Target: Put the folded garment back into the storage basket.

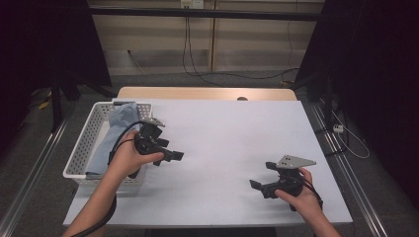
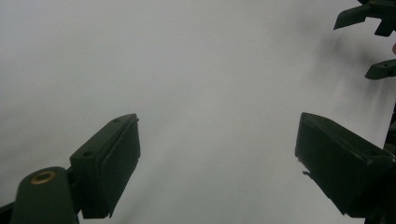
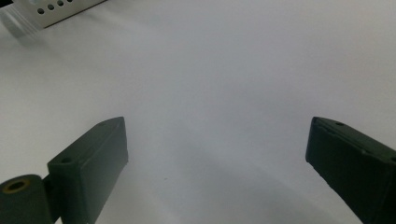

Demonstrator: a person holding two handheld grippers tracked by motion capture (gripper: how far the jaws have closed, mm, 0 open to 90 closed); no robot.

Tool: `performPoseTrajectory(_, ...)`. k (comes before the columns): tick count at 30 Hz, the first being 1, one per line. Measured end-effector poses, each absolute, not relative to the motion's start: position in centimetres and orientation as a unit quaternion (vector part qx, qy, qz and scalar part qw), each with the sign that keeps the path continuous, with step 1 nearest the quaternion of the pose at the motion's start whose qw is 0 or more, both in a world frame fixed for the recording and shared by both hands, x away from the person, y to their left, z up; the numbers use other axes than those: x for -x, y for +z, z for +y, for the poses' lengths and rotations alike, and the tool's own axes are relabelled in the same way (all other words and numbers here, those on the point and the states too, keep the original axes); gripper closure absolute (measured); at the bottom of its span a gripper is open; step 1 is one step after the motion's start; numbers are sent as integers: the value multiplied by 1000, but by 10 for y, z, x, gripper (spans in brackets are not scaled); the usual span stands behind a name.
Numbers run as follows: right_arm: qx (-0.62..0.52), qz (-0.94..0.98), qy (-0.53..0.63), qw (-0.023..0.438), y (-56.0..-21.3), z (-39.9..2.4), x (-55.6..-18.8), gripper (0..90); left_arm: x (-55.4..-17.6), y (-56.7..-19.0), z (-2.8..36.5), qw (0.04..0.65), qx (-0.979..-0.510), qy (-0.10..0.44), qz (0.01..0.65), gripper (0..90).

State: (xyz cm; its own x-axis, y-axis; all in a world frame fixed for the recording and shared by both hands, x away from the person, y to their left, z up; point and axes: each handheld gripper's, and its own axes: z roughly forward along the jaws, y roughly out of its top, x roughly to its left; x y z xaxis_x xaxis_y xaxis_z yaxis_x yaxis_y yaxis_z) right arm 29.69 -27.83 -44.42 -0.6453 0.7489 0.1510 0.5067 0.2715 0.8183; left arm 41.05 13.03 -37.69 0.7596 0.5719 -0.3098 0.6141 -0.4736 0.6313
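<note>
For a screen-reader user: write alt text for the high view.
A person holds a left hand-held gripper beside a white basket of blue-grey cloth, and a right hand-held gripper over the white table; both are open and empty.

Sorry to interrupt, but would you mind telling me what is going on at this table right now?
A person sits at a white-covered table with a two-jaw gripper in each hand. The left gripper hangs beside a white basket that holds a blue-grey cloth; its jaws stand open with nothing between them. The right gripper sits low near the table's front right, jaws also open and empty. Neither one touches the cloth or the basket.
</note>
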Motion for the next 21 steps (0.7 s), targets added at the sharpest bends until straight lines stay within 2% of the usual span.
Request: performPoseTrajectory(21,-398,787,453,134,-444,-285,-287,54,-393,-396,122,380,-865,-40,325,130)
